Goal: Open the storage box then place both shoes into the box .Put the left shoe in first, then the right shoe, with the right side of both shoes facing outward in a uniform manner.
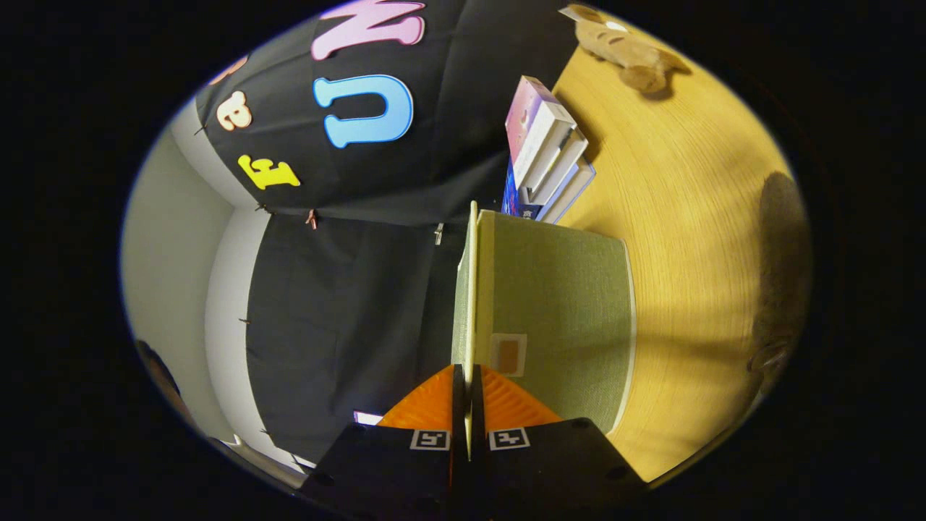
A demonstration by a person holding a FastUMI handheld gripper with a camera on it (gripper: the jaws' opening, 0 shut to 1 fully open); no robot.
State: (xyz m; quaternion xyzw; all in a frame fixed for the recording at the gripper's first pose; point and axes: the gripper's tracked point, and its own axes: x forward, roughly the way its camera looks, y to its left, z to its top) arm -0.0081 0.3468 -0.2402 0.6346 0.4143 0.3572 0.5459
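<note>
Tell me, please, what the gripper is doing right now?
Gripper: closed on the thin edge of the green storage box's lid, both fingers pressing on it.

The hand-held gripper (469, 405) had both fingers closed on the thin edge of the storage box lid (471, 289), which ran straight ahead from between them. The storage box (557, 304) lay just beside the lid on the tabletop (687, 217) (the whole view was rolled on its side). Beyond the box, touching its far end, a stack of books (546, 152) lay against the booth's wall (347, 304). Farther off on the tabletop, well apart from the books, lay a plush toy (626, 47).
</note>
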